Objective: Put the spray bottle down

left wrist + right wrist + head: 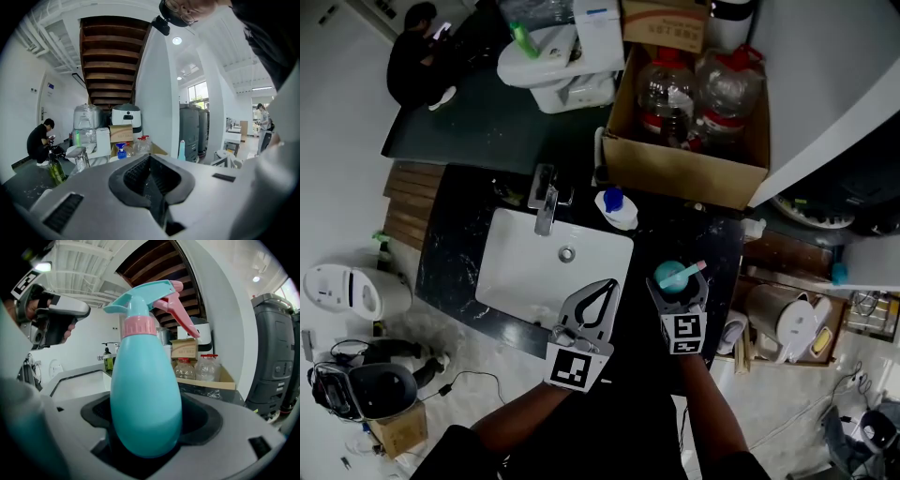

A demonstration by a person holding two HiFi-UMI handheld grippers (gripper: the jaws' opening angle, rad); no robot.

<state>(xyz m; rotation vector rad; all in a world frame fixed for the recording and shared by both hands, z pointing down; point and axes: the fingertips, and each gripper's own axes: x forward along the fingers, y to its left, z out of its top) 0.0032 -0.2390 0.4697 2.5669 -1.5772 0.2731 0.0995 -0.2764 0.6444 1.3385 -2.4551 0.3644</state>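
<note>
– When you look along the right claw [678,285], where is the bottle [145,394]?
– Right between its jaws. They pinch the teal belly low down, one from each side. The bottle stands upright, with a pink collar and a pink trigger on top, and the trigger points off to the right in that view.
– And from the head view?
– Bottle and claw are over the black counter [712,246], just right of the white sink [525,272] and short of the counter's right edge. I cannot tell whether the base touches the counter.
– The left claw [607,287]?
– Its jaws are pressed together with nothing in them. It hangs by the sink's near right corner, just beside the right claw but apart from it.
– Any writing?
– The side of the bottle that shows is plain teal. The cube [682,333] on each claw bears a black-and-white square marker. Beyond the sink a carton [684,169] holds two clear jugs [667,94] with red caps. A smaller box [666,21] past it carries red print, too small to read. A pump bottle [617,208] with a blue top stands by the tap [546,199], its label unreadable. In the right gripper view a green bottle [108,361] stands beyond the sink, and its label is also too small to read.
</note>
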